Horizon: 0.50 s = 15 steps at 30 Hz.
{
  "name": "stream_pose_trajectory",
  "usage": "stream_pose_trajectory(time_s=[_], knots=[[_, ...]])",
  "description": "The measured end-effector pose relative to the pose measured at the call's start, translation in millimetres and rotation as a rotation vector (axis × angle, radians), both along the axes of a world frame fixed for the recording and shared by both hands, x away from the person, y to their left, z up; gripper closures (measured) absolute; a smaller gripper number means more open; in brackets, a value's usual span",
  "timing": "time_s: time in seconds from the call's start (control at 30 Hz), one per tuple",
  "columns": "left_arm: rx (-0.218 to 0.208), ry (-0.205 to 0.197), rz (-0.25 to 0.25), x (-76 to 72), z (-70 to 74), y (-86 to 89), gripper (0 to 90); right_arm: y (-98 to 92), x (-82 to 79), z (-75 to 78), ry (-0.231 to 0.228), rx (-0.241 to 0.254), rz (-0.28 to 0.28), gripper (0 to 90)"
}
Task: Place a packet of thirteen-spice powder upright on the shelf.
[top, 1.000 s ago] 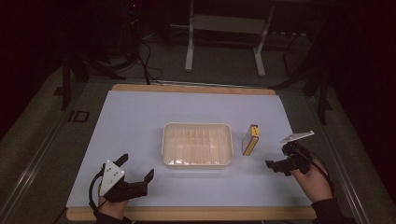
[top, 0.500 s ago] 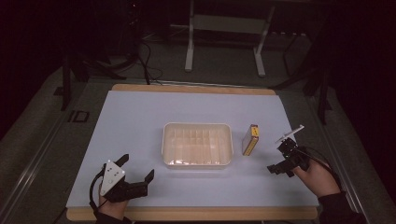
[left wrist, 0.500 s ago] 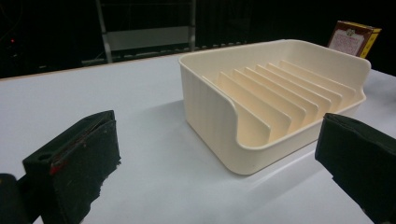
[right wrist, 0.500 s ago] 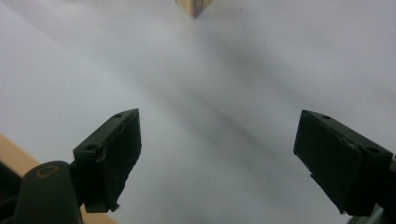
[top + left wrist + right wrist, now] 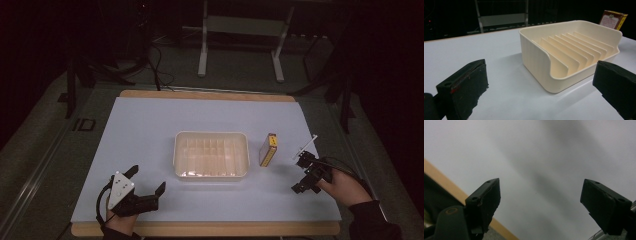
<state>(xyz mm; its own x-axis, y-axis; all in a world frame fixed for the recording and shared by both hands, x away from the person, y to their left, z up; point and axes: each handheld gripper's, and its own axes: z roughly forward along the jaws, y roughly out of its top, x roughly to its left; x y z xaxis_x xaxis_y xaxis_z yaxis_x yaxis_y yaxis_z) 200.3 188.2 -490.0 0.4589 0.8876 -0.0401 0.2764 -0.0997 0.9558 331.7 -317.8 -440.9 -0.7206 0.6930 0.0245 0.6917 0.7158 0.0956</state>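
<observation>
— Two grippers, and neither holds anything. The left gripper (image 5: pixel 145 186) rests near the front edge of the pale blue-white table cover (image 5: pixel 150 130), jaws spread wide with bare table between them.

— And the right gripper (image 5: pixel 306 173)?

— Also apart, with nothing between the jaws, though they have just been closing a little. In the right gripper view it looks down on bare cover and the wooden table edge (image 5: pixel 439 178), so it is tilted away from the work.

— What is nearest to it?

— The small brown-and-yellow cardboard box (image 5: pixel 268 149), standing on a narrow side just beside the right wall of the cream plastic tray with upright divider ribs (image 5: pixel 211 173), apart from it by a thin gap. The tray sits mid-table and its slots look empty.

— So which step is this?

— I'd judge the very start: an approach, before any grasp. The next move likely calls for turning the right gripper toward the box and closing across its thin faces.

— How does the box look?

— Flat and slim, with a yellow edge and a reddish-brown printed face (image 5: pixel 612 19); probably light and easy to tip.
</observation>
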Motion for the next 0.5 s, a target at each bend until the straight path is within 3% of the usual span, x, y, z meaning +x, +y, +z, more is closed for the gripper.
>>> stream_pose_trajectory(time_s=[0.2, 0.23, 0.5], knots=[[0.001, 0.001, -0.001, -0.1, -0.1, -0.1, 0.0, 0.6, -1.7, -1.5, 0.075, -0.020, 0.077, 16.4], [0.001, 0.001, -0.001, -0.1, -0.1, 0.0, 0.0, 1.5, -2.6, -3.5, 0.106, -0.034, 0.102, 16.4], [-0.001, 0.005, -0.002, 0.7, -0.4, -0.6, 0.0, 3.6, -4.1, -10.1, 0.155, -0.048, 0.192, 16.3]])
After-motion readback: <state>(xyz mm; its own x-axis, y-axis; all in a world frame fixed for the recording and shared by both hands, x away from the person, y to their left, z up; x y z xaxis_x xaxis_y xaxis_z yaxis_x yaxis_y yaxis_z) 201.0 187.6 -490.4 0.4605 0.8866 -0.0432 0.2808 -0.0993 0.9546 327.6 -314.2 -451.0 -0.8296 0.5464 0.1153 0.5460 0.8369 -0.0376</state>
